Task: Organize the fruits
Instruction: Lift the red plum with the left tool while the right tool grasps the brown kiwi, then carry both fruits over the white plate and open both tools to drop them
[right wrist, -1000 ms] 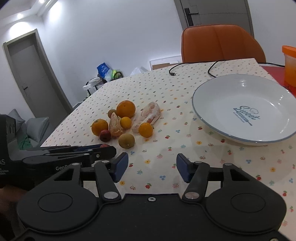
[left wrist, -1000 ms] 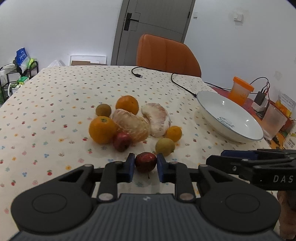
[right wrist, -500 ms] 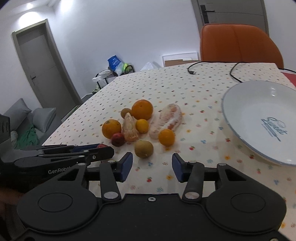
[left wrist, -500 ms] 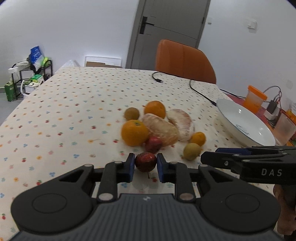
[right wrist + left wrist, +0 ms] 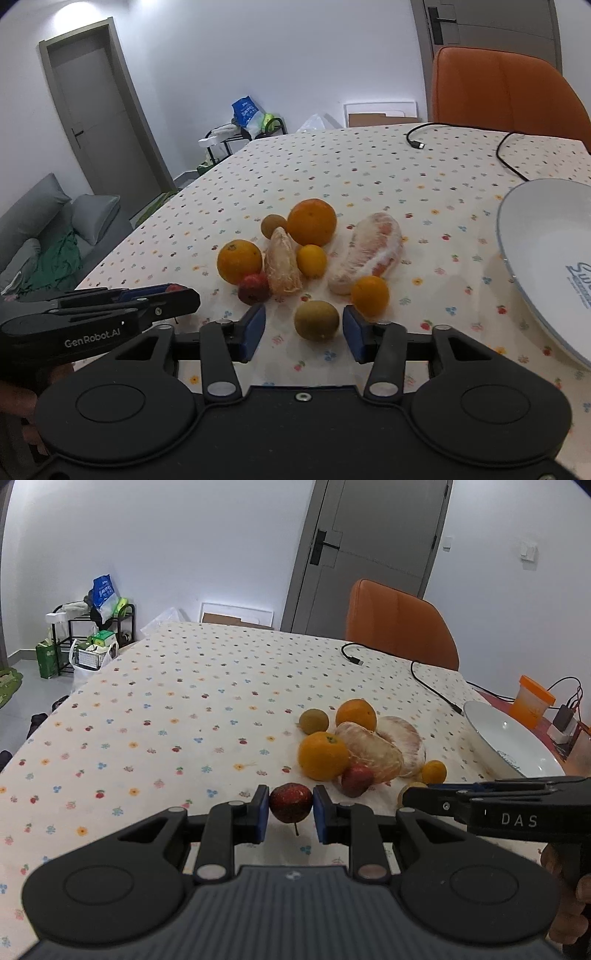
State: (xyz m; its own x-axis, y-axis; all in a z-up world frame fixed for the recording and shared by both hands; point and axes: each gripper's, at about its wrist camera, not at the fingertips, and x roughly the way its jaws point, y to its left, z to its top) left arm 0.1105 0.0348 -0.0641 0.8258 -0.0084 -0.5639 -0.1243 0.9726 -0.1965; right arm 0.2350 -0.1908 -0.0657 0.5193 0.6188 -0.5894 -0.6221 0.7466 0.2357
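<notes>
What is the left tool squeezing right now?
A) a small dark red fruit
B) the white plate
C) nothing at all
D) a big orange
A: in the left wrist view the left tool is shut on the small dark red fruit, its blue pads pressing both sides, while the big orange sits on the table and the white plate lies off to the right.

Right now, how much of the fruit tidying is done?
Barely begun. The plate looks empty in the part that shows. The left claw grips one red fruit, and the right claw is open around a green fruit. The oranges and other fruit wait on the table.
</notes>
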